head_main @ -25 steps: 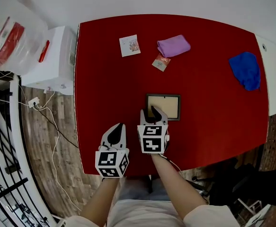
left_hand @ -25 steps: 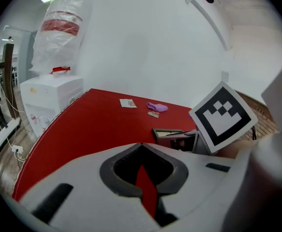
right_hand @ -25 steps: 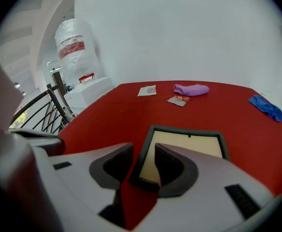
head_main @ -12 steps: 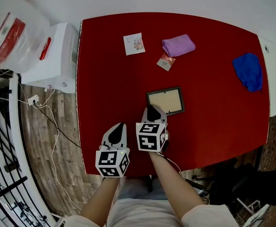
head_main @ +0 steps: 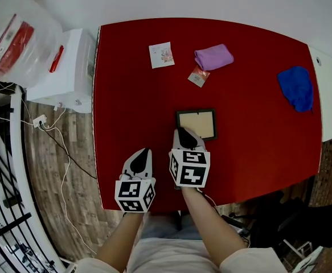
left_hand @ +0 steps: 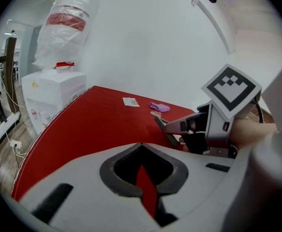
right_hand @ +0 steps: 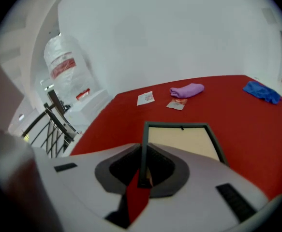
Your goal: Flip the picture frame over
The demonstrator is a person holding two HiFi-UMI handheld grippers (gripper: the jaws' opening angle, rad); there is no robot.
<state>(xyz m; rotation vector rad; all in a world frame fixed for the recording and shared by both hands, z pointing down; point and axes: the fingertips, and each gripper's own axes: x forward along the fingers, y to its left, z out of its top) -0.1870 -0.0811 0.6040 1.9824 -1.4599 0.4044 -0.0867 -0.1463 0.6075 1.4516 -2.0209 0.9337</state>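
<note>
Purple cloth, blue cloth, card, sachet on red table.

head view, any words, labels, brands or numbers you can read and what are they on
No text can be read in any view.
Red label on the plastic bag: too blurred to read.
Print on the card: too small to read.
Print on the packet: too small to read.
On the picture frame: no text shows.

1. Worktop was matt red, smooth.
2. Picture frame: dark matt rim, beige card-like back.
3. Purple cloth & blue cloth looked soft, crumpled fabric.
4. Bag was clear glossy plastic.
5. Floor: wood planks, matt.
</note>
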